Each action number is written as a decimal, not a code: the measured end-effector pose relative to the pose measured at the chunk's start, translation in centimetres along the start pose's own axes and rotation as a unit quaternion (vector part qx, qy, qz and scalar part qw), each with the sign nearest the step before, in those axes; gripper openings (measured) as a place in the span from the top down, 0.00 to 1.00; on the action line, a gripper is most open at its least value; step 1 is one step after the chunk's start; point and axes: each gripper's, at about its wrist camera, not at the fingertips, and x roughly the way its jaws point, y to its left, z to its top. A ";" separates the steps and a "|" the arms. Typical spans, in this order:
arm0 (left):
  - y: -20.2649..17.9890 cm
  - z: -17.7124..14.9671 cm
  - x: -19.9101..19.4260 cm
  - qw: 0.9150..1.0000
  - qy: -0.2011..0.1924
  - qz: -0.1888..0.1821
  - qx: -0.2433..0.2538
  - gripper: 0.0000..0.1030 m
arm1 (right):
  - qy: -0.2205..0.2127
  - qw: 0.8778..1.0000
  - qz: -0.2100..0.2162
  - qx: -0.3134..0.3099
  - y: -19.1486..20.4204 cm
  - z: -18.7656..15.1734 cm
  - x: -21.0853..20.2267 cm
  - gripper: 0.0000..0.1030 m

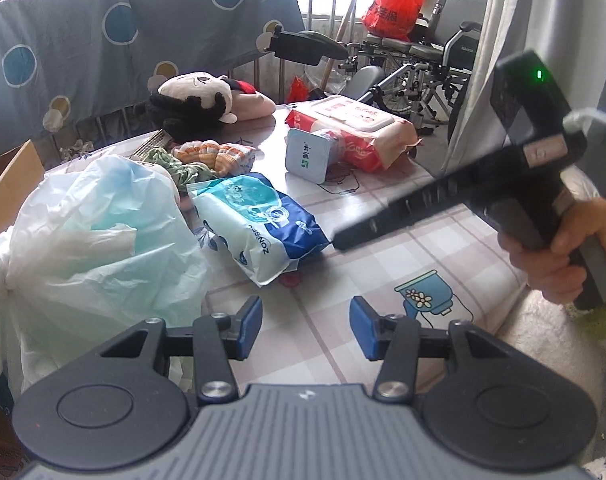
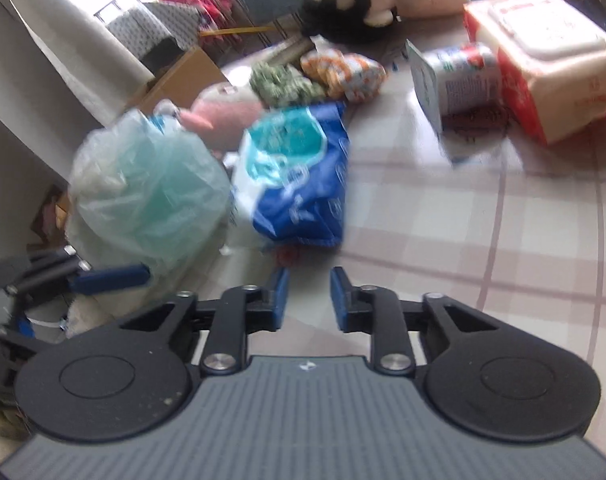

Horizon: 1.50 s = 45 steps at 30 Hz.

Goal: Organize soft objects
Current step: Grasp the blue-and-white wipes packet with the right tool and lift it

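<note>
Left wrist view: your left gripper (image 1: 306,328) hovers over bare tablecloth (image 1: 383,240) with its fingers spread and nothing between them. Beside it on the left sits a tied pale plastic bag (image 1: 91,232); just beyond lies a blue-and-white soft pack (image 1: 259,224), its near corner just beside the tip of your right gripper (image 1: 339,245), which reaches in from the right, held by your hand (image 1: 559,256); from here you cannot tell how its fingers stand. Farther back you have crumpled cloths (image 1: 207,158), a tin (image 1: 309,154) lying on its side, a red wipes pack (image 1: 355,132) and a plush toy (image 1: 199,100) at the far edge. Right wrist view, blurred: the right gripper's fingers (image 2: 281,296) stand narrowly apart, pinching nothing, aimed at the blue-and-white soft pack just ahead. A pink plush (image 2: 223,114) shows behind the bag, and the left gripper appears at the left edge. Judged progress: early; the soft items are strewn loose across the table, no sorted group or receiving container is evident, and all remain for you to gather.
</note>
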 end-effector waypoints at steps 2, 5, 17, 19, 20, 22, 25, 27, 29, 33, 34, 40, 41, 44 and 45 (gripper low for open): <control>0.0 -0.2 0.2 1.000 -0.003 0.014 0.000 0.52 | -0.027 1.000 0.008 0.008 0.1 1.3 -0.3 0.41; 0.2 -0.5 0.3 1.000 -0.003 0.024 -0.004 0.52 | -0.061 0.998 0.021 0.009 0.1 3.7 0.9 0.21; 2.0 -1.6 -0.9 0.999 -0.008 0.046 -0.024 0.42 | 0.009 0.999 0.019 -0.039 1.7 4.8 7.9 0.28; 2.1 -1.6 -0.8 0.999 -0.005 0.036 -0.028 0.41 | 0.015 0.999 0.017 -0.044 2.0 4.2 7.4 0.28; 2.2 -1.6 -0.7 0.999 -0.003 0.028 -0.031 0.40 | 0.018 0.999 0.018 -0.040 2.1 3.8 7.1 0.28; 2.1 -1.7 -0.8 0.999 0.001 0.010 -0.034 0.34 | 0.025 0.999 0.019 -0.026 2.0 2.8 6.2 0.28; 1.7 -1.8 -0.8 0.999 0.006 -0.017 -0.035 0.26 | 0.030 0.999 0.022 0.002 2.0 0.9 4.6 0.28; 1.4 -1.8 -0.6 0.999 0.013 -0.035 -0.035 0.21 | 0.035 0.998 0.038 0.024 2.0 -0.6 3.7 0.27; 1.1 -1.7 -0.4 0.998 0.019 -0.047 -0.036 0.16 | 0.042 0.996 0.067 0.047 1.8 -2.0 2.9 0.26; 0.5 -1.0 0.8 0.997 0.039 -0.057 -0.039 0.10 | 0.017 0.987 0.117 0.113 0.3 -3.5 0.7 0.26; 0.4 -0.8 1.1 0.997 0.045 -0.054 -0.041 0.10 | 0.005 0.984 0.124 0.126 -0.1 -3.5 0.3 0.26; 0.0 -0.1 2.9 0.995 0.072 -0.026 -0.059 0.04 | 0.004 0.968 0.176 0.178 -0.9 -3.7 0.9 0.23; 0.0 -0.1 3.1 0.996 0.071 -0.016 -0.058 0.04 | 0.009 0.967 0.183 0.177 -0.8 -3.7 1.1 0.23; 0.0 0.1 3.6 0.996 0.077 -0.005 -0.055 0.04 | 0.020 0.960 0.211 0.181 -0.9 -3.9 0.9 0.23; -0.1 0.1 3.8 0.995 0.079 -0.001 -0.053 0.04 | 0.014 0.962 0.207 0.179 -1.1 -3.7 0.4 0.23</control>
